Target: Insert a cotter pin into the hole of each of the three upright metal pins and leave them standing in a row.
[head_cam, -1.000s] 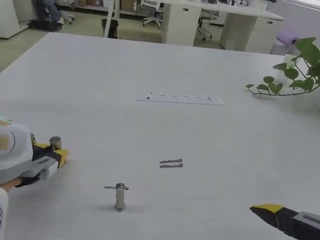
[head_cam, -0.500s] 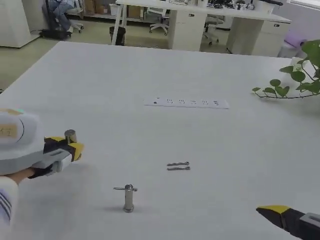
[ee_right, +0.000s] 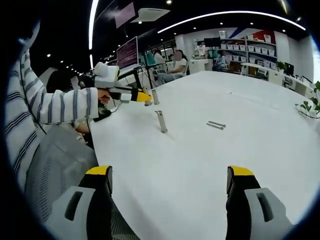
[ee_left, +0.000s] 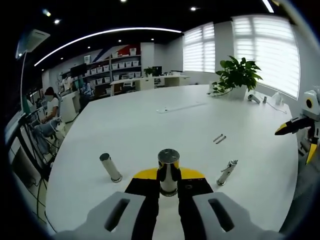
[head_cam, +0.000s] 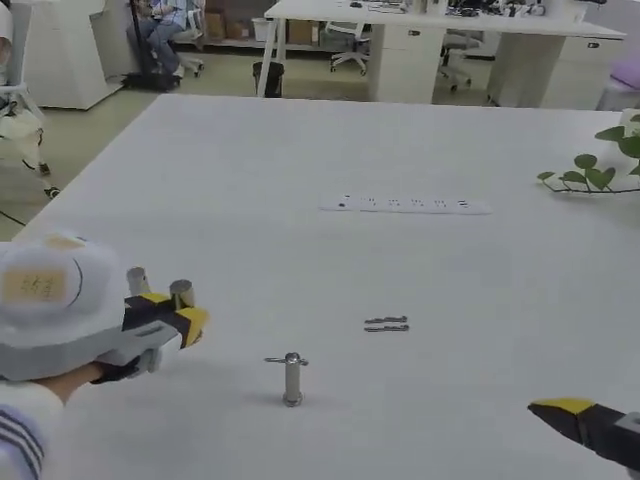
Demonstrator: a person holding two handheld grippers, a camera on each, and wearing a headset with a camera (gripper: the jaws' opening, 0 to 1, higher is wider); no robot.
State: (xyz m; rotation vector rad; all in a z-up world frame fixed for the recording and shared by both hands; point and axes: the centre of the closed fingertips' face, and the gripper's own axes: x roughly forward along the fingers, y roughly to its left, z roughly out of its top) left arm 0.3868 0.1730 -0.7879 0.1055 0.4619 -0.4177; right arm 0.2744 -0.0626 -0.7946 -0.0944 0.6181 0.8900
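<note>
A: Left tool [ee_left: 169, 181] clamped on a plain metal pin [ee_left: 168, 162], held upright. Right tool [ee_right: 169, 172] spread wide, empty.
B: Noted. Further out?
A: Second plain pin [ee_left: 110, 167] standing just beside. Finished pin [head_cam: 292, 378], cotter through it, upright nearer the right tool. Two loose cotter pins [head_cam: 386, 324] lying together on the tabletop [head_cam: 300, 180].
B: Set down square, in line with the finished pin. Release slowly; probably tips easily. Then take one cotter pin by its end.

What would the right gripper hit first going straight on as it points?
Likely the upright metal pin with a cotter pin through it, nearly centred ahead of the open right gripper. Depth is unclear; it might pass beside.
</note>
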